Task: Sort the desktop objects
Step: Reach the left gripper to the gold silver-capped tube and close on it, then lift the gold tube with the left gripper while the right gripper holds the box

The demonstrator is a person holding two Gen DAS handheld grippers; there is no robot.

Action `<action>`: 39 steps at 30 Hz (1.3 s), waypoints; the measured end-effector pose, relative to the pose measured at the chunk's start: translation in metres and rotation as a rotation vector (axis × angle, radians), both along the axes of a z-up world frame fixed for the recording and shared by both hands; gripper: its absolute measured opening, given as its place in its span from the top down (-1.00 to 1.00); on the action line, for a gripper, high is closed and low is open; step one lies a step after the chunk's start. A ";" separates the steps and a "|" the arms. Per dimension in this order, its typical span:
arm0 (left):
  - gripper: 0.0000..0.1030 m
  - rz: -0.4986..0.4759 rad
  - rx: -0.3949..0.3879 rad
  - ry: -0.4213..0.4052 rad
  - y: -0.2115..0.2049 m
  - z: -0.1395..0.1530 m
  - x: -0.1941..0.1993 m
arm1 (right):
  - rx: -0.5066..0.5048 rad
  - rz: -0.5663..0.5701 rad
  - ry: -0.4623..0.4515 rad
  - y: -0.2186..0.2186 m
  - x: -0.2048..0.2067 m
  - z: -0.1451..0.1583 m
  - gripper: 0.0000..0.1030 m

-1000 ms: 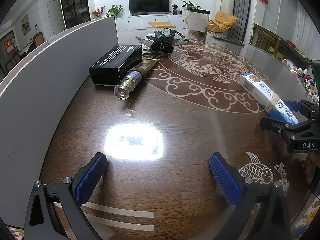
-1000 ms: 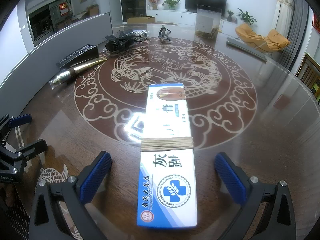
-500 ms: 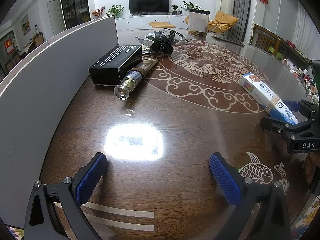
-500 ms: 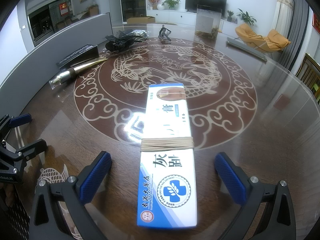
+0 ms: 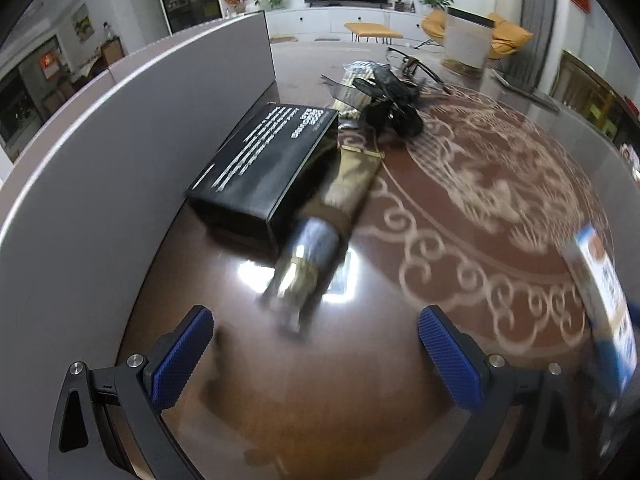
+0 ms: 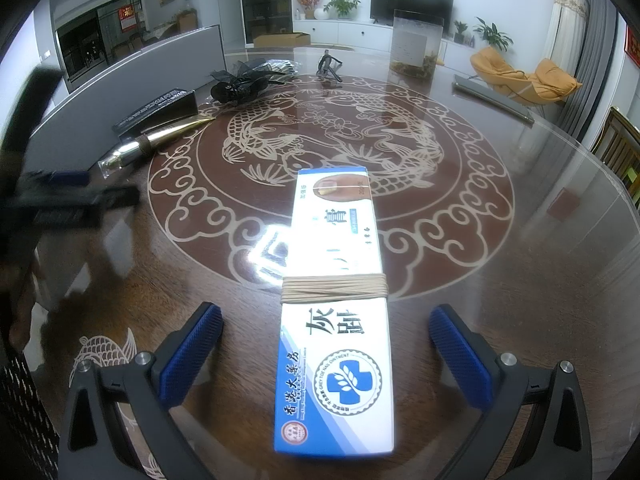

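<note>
A gold tube with a clear cap [image 5: 320, 240] lies on the dark round table beside a black box [image 5: 264, 164]. My left gripper [image 5: 316, 356] is open, just short of the tube's cap. The blue-and-white ointment box [image 6: 336, 312], bound with a rubber band, lies lengthwise between the fingers of my open right gripper [image 6: 326, 356]. The tube [image 6: 156, 140], the black box [image 6: 156, 108] and my blurred left gripper [image 6: 60, 204] show at the left of the right wrist view.
A grey partition panel [image 5: 100, 184] curves along the table's left side. A black bow hair clip [image 5: 392, 104] and clear packets lie behind the black box. A glass tank [image 6: 416, 44] and a small figurine [image 6: 328, 66] stand at the far side.
My left gripper has moved forward toward the gold tube and black box, which now look much closer and blurred. My right gripper and the ointment box have not moved.
</note>
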State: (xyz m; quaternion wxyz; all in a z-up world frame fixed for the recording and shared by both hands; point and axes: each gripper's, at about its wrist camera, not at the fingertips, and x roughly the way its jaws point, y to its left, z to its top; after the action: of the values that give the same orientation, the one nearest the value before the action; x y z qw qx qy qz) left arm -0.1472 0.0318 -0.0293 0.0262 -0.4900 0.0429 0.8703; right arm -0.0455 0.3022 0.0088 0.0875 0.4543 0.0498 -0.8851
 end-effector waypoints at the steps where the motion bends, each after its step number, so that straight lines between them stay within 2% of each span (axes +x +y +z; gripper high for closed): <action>1: -1.00 0.002 0.015 -0.008 -0.001 -0.001 -0.005 | 0.000 0.000 0.000 0.000 0.000 0.000 -1.00; 3: -1.00 0.003 0.044 -0.025 -0.001 -0.002 -0.015 | 0.000 0.000 0.000 0.000 0.000 0.000 -1.00; 15: -0.97 -0.028 0.044 -0.002 0.010 -0.002 -0.044 | 0.000 -0.001 0.000 0.000 0.000 0.000 -1.00; 16: -0.90 -0.037 0.042 0.009 0.010 -0.002 -0.043 | 0.000 -0.001 0.000 0.000 0.000 0.000 -1.00; 17: -0.65 -0.039 0.042 0.020 0.009 -0.001 -0.041 | 0.000 -0.001 0.000 0.000 0.000 0.000 -1.00; 18: -0.29 -0.039 0.040 0.032 0.007 0.002 -0.039 | 0.000 -0.001 0.000 0.000 0.000 0.000 -1.00; 19: -0.11 -0.040 0.040 0.036 0.006 0.005 -0.038 | 0.000 -0.001 0.000 0.000 0.000 0.000 -1.00; 20: 0.31 -0.043 0.038 0.036 0.004 0.007 -0.037 | 0.000 -0.001 0.000 0.000 0.000 0.000 -1.00; 21: 0.39 -0.053 0.041 0.031 0.003 0.008 -0.037 | 0.000 -0.001 0.000 0.000 0.000 0.000 -1.00; 25: 0.42 -0.068 0.053 0.022 -0.003 0.008 -0.023 | 0.000 -0.001 0.000 0.000 0.000 0.000 -1.00; 33: 0.42 -0.079 0.149 0.047 -0.021 0.009 0.065 | 0.000 -0.001 0.000 0.000 0.000 0.000 -1.00; 37: 0.39 -0.092 0.164 0.059 -0.022 0.009 0.086 | 0.000 -0.001 0.000 0.000 0.000 0.000 -1.00; 38: 0.34 -0.094 0.164 0.070 -0.021 0.008 0.087 | 0.000 -0.001 0.000 0.000 0.000 0.000 -1.00; 39: 0.07 -0.103 0.167 0.078 -0.020 0.007 0.088 | 0.000 -0.001 0.000 0.000 0.000 0.000 -1.00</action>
State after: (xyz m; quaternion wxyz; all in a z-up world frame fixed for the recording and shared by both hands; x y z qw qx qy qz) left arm -0.0590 0.0122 -0.0222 0.1098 -0.4490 -0.0036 0.8867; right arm -0.0455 0.3022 0.0087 0.0871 0.4542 0.0497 -0.8852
